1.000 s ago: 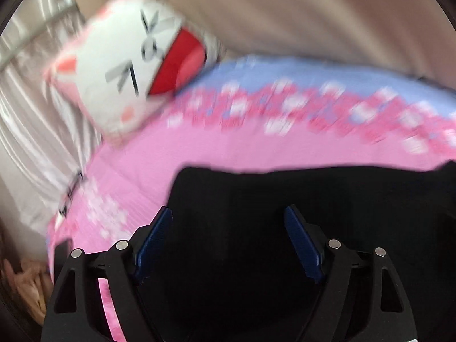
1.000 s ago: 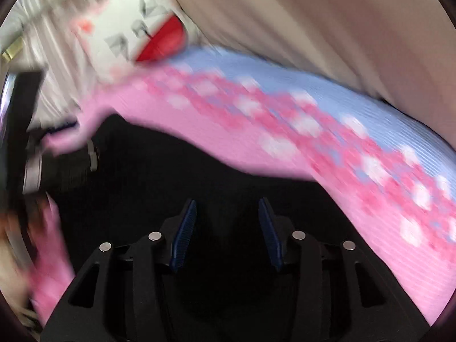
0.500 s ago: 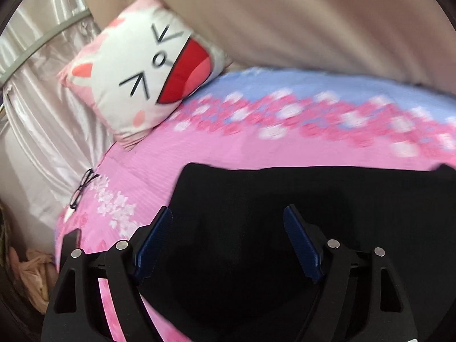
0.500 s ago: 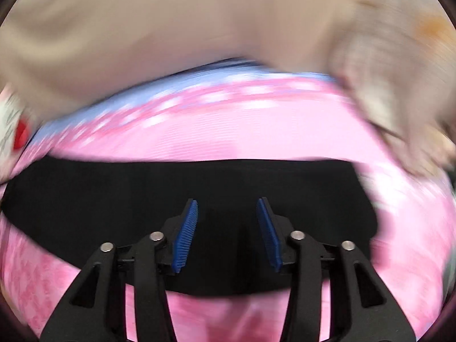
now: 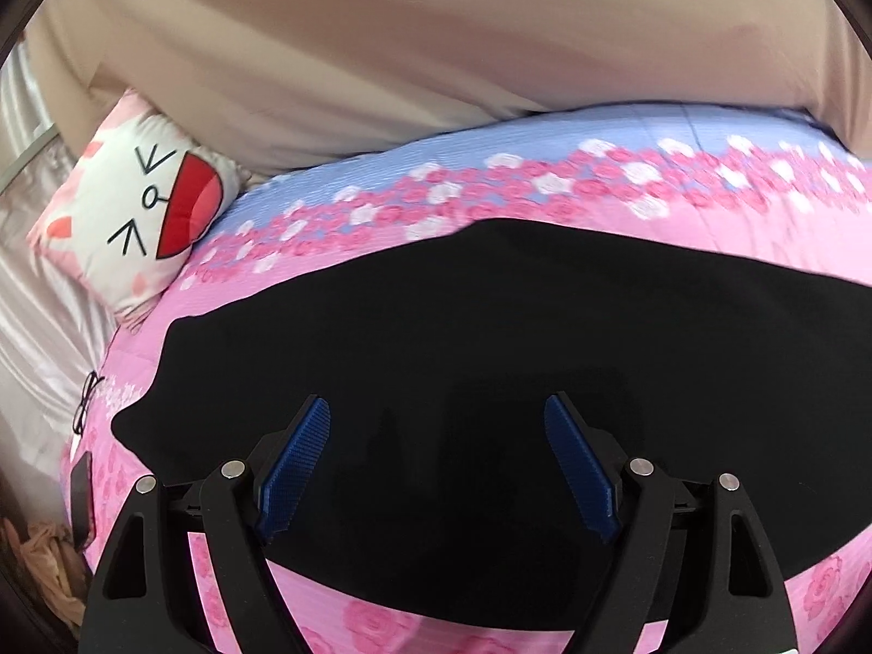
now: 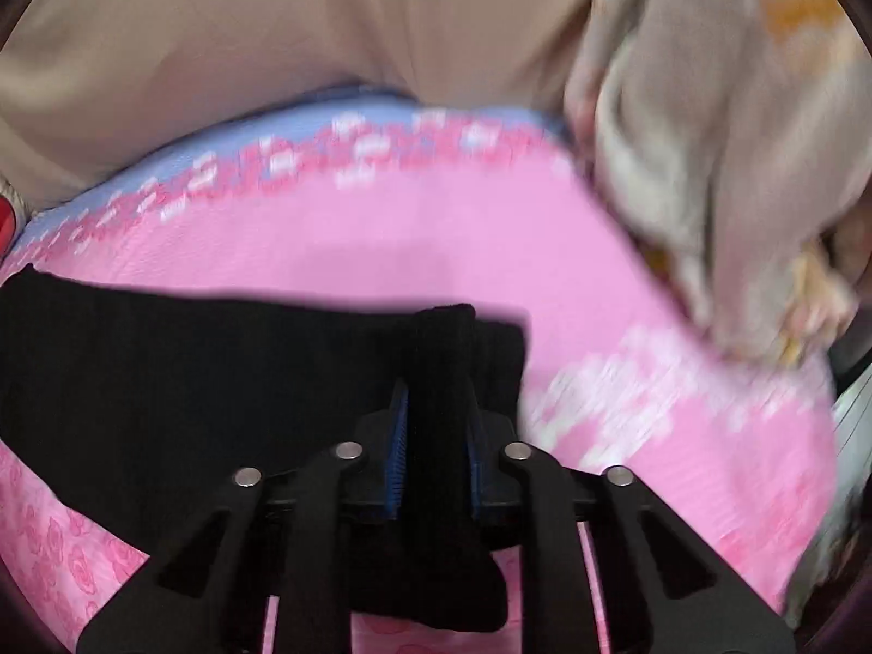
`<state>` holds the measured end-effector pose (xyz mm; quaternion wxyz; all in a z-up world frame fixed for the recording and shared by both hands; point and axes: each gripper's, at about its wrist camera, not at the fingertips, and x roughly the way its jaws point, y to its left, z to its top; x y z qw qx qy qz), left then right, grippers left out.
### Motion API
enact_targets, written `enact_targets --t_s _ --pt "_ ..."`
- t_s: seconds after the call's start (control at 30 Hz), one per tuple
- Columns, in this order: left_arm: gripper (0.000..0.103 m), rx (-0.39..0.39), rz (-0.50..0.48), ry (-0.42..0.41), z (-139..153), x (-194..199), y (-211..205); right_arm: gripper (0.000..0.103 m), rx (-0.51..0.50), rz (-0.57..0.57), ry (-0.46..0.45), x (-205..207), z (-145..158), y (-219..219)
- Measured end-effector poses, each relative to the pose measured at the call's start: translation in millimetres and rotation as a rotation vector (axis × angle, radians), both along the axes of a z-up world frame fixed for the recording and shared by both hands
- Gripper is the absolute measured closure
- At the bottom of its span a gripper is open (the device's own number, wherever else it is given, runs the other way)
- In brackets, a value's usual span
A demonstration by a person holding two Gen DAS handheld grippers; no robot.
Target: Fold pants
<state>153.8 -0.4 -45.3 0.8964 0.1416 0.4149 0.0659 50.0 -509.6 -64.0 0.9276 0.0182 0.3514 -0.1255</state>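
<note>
Black pants (image 5: 463, 338) lie flat across a pink flowered bedsheet (image 5: 338, 283). My left gripper (image 5: 436, 436) is open and hovers just above the pants near their left end, with nothing between its blue pads. In the right wrist view my right gripper (image 6: 436, 414) is shut on a bunched ridge of the pants (image 6: 441, 359) at their right end, and the fabric stands up between the pads. The rest of the pants (image 6: 191, 359) stretch away to the left.
A white cat-face pillow (image 5: 136, 218) rests at the bed's far left corner. Glasses (image 5: 87, 398) and a dark phone (image 5: 82, 496) lie at the left edge. A crumpled beige blanket (image 6: 708, 163) sits at the far right. A beige curtain (image 5: 436, 54) hangs behind the bed.
My right gripper swung right to the end of the pants and closed on a fold of fabric. My left gripper shifted slightly over the pants and stayed open.
</note>
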Motion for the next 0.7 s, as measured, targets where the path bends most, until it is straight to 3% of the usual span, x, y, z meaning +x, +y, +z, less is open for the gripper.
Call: enact_targets --t_s 0.07,0.13,0.17,0.23,0.37,0.43,0.5,0.57,0.63,0.7 --pt "0.024 0.019 -0.007 0.005 -5.3 2.1 -10.0 0.093 -0.018 -0.021 -0.034 0.2 9.4 -15.5" --pt "0.024 0.043 -0.002 0.023 -15.9 5.3 -16.5 0.093 0.034 -0.031 0.113 22.5 -32.5 -37.7" --pt "0.024 0.052 0.004 0.034 -21.5 5.6 -19.8 0.093 0.045 -0.017 0.115 23.2 -43.3 -38.9" --pt "0.022 0.061 0.021 0.046 -31.3 8.9 -20.0 0.084 0.065 -0.023 0.069 14.7 -32.6 -42.4" --pt "0.02 0.066 0.029 0.034 -28.8 9.0 -20.6 0.081 0.127 -0.033 -0.078 -21.5 11.5 -39.8" --pt "0.021 0.076 0.032 0.033 -30.3 9.8 -22.9 0.081 0.22 0.061 -0.078 -23.5 15.7 -28.9" --pt "0.021 0.096 0.034 0.022 -30.8 9.3 -25.5 0.083 0.245 0.121 0.012 -11.8 -6.3 -19.1" --pt "0.021 0.108 0.037 0.016 -31.5 9.1 -27.1 0.085 0.173 0.077 0.119 -2.0 -38.5 -28.5" --pt "0.021 0.105 0.031 0.017 -30.0 7.8 -27.3 0.089 0.273 0.004 0.042 -14.5 -31.5 -55.3" --pt "0.021 0.083 0.017 0.023 -24.1 4.5 -24.6 0.08 0.256 -0.113 -0.019 -34.8 -12.0 -68.8"
